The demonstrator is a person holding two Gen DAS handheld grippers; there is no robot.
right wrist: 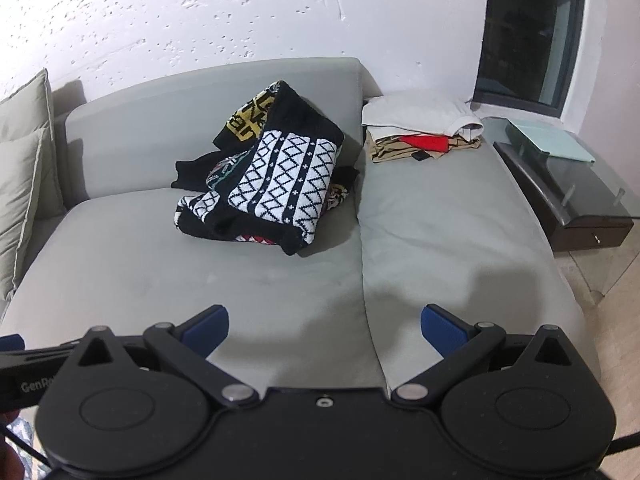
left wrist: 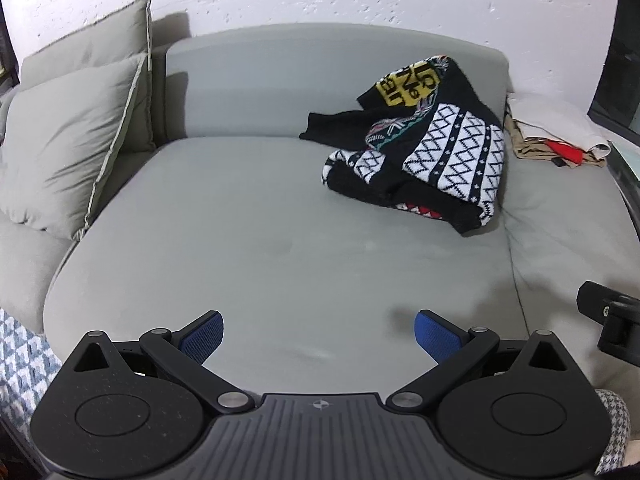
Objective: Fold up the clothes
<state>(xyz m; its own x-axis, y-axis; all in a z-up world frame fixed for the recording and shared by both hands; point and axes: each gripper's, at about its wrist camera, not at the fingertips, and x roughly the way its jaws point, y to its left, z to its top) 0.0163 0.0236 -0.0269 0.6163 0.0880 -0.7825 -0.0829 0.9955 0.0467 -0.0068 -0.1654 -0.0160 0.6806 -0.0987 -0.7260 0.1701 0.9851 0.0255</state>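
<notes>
A crumpled black and white patterned sweater [left wrist: 424, 148] [right wrist: 276, 176] with a yellow patch lies in a heap at the back of the grey sofa seat [left wrist: 248, 248] [right wrist: 120, 256], leaning on the backrest. My left gripper [left wrist: 318, 334] is open over the seat's front edge, well short of the sweater, with nothing between its blue pads [left wrist: 202, 336]. In the same way my right gripper [right wrist: 324, 330] is open near the seam between the two seat cushions, also holding nothing. Part of the right gripper [left wrist: 612, 320] shows at the right edge of the left wrist view.
A stack of folded clothes [right wrist: 424, 130] [left wrist: 556, 136], white on top with tan and red below, sits at the back right of the sofa. Grey pillows [left wrist: 76, 140] lean at the left. A dark glass side table [right wrist: 568, 184] stands right of the sofa. A patterned rug [left wrist: 20, 364] lies lower left.
</notes>
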